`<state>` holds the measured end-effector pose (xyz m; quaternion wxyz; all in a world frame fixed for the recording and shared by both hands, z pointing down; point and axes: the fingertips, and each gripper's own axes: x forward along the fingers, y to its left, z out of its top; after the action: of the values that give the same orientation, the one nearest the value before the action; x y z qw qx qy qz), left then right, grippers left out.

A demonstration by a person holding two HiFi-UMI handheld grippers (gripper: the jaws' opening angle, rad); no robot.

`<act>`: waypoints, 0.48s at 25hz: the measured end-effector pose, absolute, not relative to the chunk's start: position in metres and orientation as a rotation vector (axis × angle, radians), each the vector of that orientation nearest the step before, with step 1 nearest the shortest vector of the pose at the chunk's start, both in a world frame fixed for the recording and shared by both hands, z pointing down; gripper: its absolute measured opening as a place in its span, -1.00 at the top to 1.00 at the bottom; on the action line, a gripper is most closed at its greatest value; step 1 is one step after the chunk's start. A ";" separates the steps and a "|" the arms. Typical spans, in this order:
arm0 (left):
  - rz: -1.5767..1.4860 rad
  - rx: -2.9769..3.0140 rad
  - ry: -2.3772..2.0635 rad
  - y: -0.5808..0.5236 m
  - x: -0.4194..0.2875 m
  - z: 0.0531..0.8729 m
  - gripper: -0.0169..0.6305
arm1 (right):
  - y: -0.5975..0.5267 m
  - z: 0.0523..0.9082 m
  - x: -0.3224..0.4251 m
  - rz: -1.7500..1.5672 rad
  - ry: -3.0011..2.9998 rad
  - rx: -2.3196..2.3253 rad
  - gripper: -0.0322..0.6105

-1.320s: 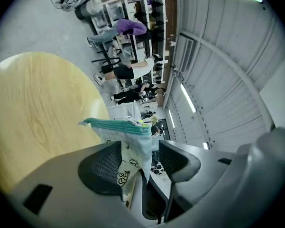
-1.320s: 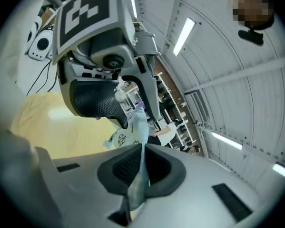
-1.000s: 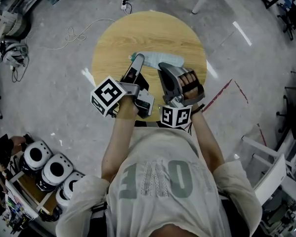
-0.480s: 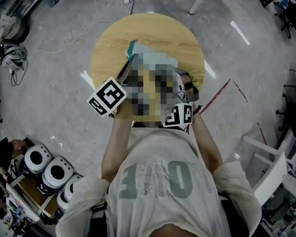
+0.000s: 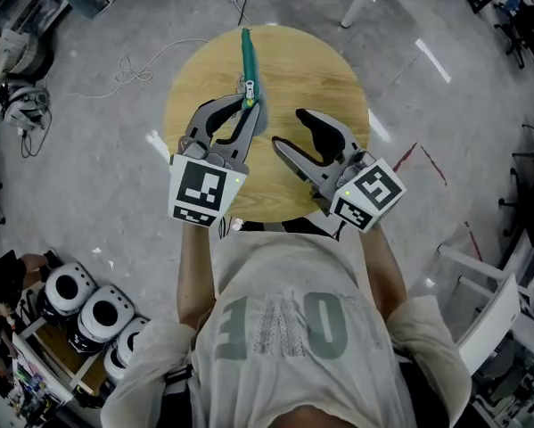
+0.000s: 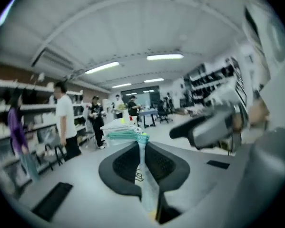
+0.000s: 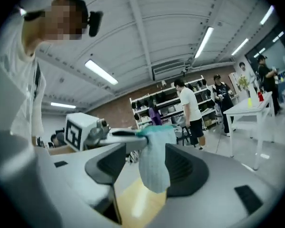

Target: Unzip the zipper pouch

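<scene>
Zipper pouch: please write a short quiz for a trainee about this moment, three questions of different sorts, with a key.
1. Multiple choice: which gripper grips the zipper pouch? A the left one; B the right one; C both.
2. True or false: the pouch lies flat.
3. Short answer: what colour is the pouch along its zipper?

Key
1. A. The left gripper has its jaws closing on the pouch, pads already pressing it. The right gripper stands apart, its jaws opening with nothing pressed between them.
2. False. It is held up edge-on above the round table.
3. Teal.
</scene>
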<state>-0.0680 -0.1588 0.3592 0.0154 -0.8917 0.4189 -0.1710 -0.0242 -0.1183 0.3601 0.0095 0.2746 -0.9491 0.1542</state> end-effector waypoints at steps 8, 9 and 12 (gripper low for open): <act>-0.881 -2.440 0.804 -0.127 -0.029 0.352 0.81 | -0.127 0.307 -0.013 0.513 -3.145 0.782 0.12; -0.873 -2.447 0.775 -0.124 -0.027 0.350 0.82 | -0.127 0.308 -0.013 0.516 -3.141 0.773 0.13; -0.871 -2.458 0.723 -0.118 -0.026 0.349 0.82 | -0.126 0.308 -0.016 0.560 -3.158 0.722 0.26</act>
<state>-0.0256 -0.1180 0.3495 0.2160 -0.8869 0.2607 -0.3142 -0.0156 -0.1262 0.3085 -0.0728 0.2189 -0.9581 0.1698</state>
